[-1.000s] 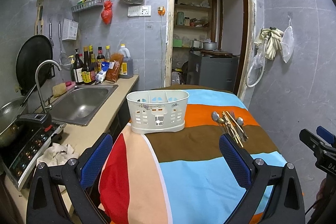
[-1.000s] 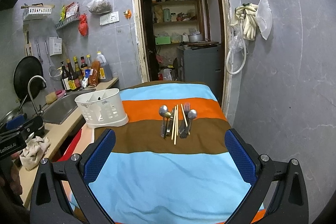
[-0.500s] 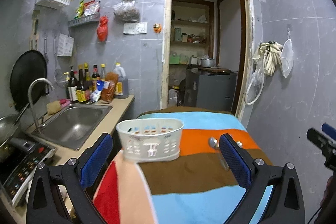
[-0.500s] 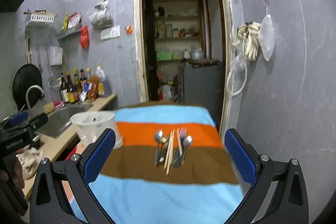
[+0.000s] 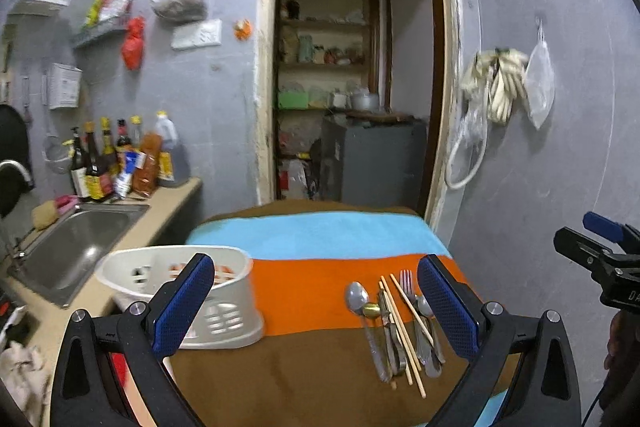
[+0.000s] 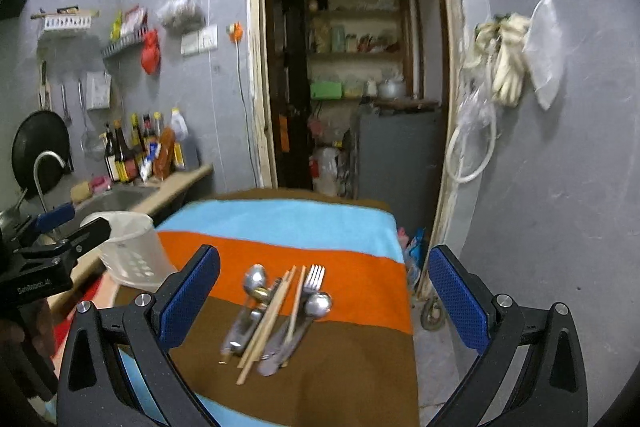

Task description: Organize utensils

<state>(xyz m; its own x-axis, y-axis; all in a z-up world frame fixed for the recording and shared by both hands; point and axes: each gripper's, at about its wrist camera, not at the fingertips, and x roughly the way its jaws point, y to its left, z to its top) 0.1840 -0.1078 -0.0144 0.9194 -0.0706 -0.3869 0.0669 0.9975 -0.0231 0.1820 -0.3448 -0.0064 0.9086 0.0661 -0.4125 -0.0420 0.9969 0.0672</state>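
The left gripper [image 5: 316, 307] is hovering with its blue-padded fingers [image 5: 182, 301] spread wide apart, holding nothing between them. The right gripper [image 6: 324, 295] is hanging in the same way, its jaws standing wide with an empty gap, both pads [image 6: 456, 295] facing inward. Each gripper is showing at the edge of the other's view, level with it. A hand [image 6: 16, 331] seems to be gripping the left handle, though it is sitting in shadow.

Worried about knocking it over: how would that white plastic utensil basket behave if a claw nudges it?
The utensil basket looks like thin perforated plastic and seems to hold nothing, so it is probably light and would slide or tip easily. It sits on the soft striped cloth, which may grip its base, making tipping likelier than sliding.
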